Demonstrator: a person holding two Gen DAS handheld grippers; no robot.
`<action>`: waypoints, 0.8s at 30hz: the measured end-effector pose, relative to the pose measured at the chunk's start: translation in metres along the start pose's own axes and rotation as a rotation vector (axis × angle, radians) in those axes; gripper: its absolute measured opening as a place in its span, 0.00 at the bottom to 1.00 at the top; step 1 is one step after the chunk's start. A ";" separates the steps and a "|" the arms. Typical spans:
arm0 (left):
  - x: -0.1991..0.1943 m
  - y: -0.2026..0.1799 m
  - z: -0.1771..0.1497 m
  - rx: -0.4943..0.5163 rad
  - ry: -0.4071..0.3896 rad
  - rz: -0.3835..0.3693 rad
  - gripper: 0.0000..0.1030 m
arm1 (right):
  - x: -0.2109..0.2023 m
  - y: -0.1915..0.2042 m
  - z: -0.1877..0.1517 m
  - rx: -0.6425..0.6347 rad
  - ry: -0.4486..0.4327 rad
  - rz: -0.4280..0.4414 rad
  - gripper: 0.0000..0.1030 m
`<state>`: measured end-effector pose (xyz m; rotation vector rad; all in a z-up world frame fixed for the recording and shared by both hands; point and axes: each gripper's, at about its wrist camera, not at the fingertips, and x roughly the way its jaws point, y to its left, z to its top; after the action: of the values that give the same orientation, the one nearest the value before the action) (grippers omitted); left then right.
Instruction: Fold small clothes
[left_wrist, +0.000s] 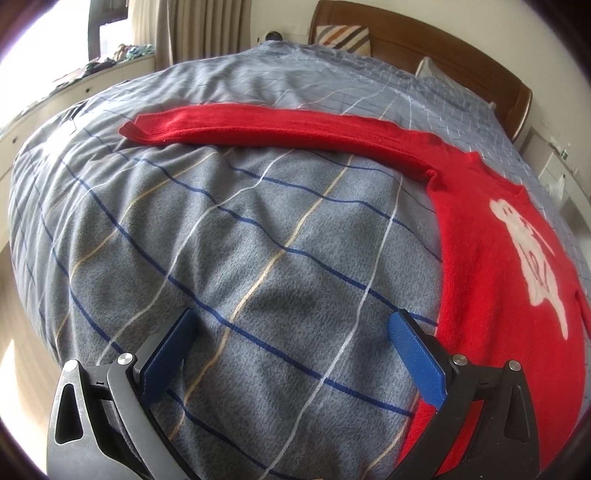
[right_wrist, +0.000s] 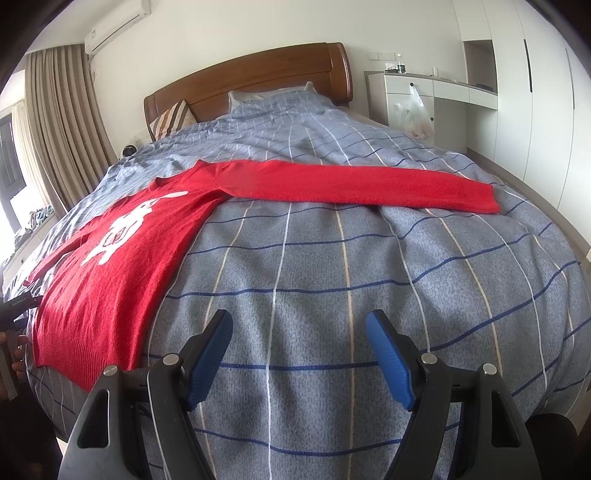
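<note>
Red sweater (left_wrist: 495, 251) flat on bed (left_wrist: 258, 240), white figure up. Left tool (left_wrist: 293, 332) wide open, empty, sweater at 2 o'clock, sleeve (left_wrist: 280, 129) toward 11. Right tool (right_wrist: 299, 332) open, empty, sweater at 10 o'clock; only here wardrobe (right_wrist: 532, 92), plastic bag (right_wrist: 415, 110).

In the left wrist view, the red sweater (left_wrist: 498, 258) runs out of the picture at 4 o'clock, so its hem and far sleeve are not visible, and the left gripper (left_wrist: 291, 325) hides its lower corner. In the right wrist view, the sweater's second sleeve disappears at 9 o'clock, where a dark object (right_wrist: 16, 306) is cut off and cannot be identified. The items on the white shelf (right_wrist: 436, 79) at 1 o'clock are too small to tell.
</note>
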<state>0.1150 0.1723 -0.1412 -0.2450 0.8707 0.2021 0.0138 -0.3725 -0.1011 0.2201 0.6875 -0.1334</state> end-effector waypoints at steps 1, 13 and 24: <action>0.000 -0.001 -0.001 0.009 0.001 0.006 1.00 | 0.000 0.000 0.000 0.000 0.001 0.000 0.72; -0.016 0.000 -0.001 0.002 -0.068 -0.043 0.99 | 0.005 0.002 -0.001 -0.009 0.013 0.005 0.72; -0.034 0.014 0.002 -0.072 -0.172 -0.045 0.99 | 0.005 0.002 -0.001 -0.010 0.013 0.004 0.72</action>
<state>0.0913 0.1838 -0.1152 -0.3097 0.6877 0.2100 0.0172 -0.3703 -0.1046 0.2124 0.7008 -0.1247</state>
